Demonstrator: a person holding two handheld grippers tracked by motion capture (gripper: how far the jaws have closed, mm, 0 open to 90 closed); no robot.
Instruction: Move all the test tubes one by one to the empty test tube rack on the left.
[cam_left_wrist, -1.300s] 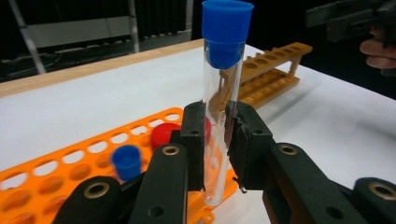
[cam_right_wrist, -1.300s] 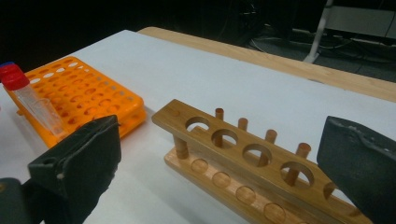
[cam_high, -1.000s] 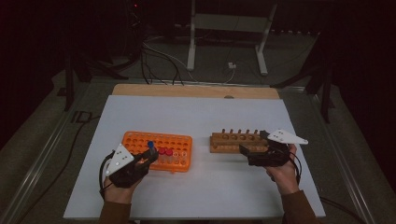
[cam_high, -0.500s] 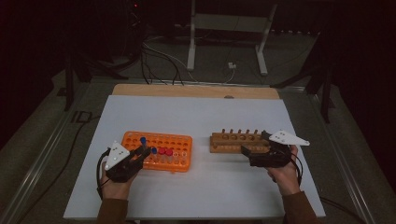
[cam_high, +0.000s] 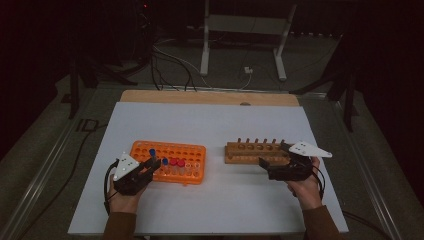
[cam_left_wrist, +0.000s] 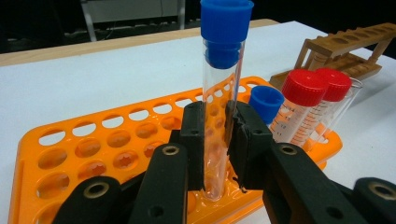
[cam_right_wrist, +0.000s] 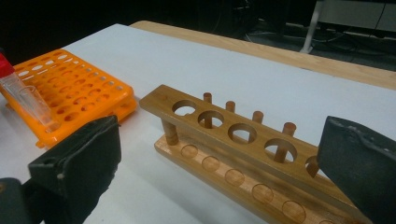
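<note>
Two grippers | left gripper (cam_left_wrist: 215, 140) fingers clamp blue-capped tube (cam_left_wrist: 222, 93) over orange rack (cam_left_wrist: 93, 149); right gripper (cam_right_wrist: 219, 163) fingers wide apart, empty

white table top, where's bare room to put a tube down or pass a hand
Bare patches on the white table top: the wide strip behind both racks, the gap between the orange plastic tube rack and the brown wooden tube rack, and the front middle between the two hands. It is crowded at the orange rack's front left corner, where the left tongs grip a blue-capped clear tube.
</note>
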